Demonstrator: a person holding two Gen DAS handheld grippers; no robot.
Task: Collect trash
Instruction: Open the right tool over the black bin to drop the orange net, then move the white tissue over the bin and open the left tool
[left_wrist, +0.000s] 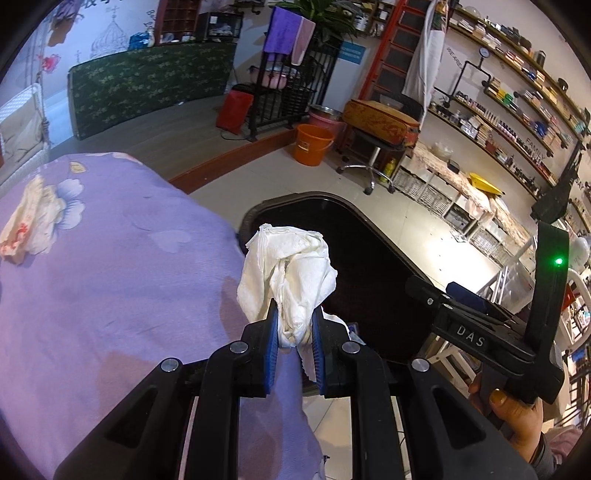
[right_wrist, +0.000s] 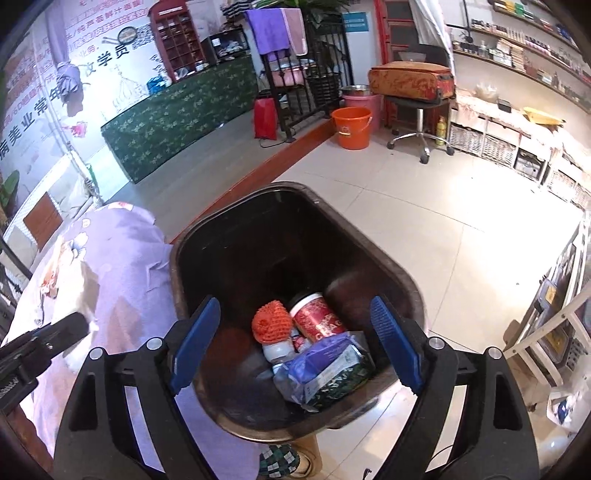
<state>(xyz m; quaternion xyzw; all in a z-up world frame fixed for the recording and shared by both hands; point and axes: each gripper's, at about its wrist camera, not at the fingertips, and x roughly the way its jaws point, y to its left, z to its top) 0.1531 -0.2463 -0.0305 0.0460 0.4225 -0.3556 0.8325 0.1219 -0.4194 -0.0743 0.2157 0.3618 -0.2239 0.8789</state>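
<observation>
We are in what looks like a small beauty or salon shop. Long wall shelves (left_wrist: 517, 74) curve along one side, packed with small bottles and boxes. A printed wall poster (right_wrist: 74, 74) carries large Chinese characters (partly hidden). A wheeled stool (right_wrist: 419, 122) stands on the pale tiled floor (right_wrist: 424, 221), beside an orange bucket (right_wrist: 351, 127). A treatment bed under a purple floral sheet (left_wrist: 110, 277) fills the near side.

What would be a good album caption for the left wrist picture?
Left hand-held gripper clamps a crumpled white tissue beside the dark trash bin, at the purple floral bedcover's edge.
</observation>
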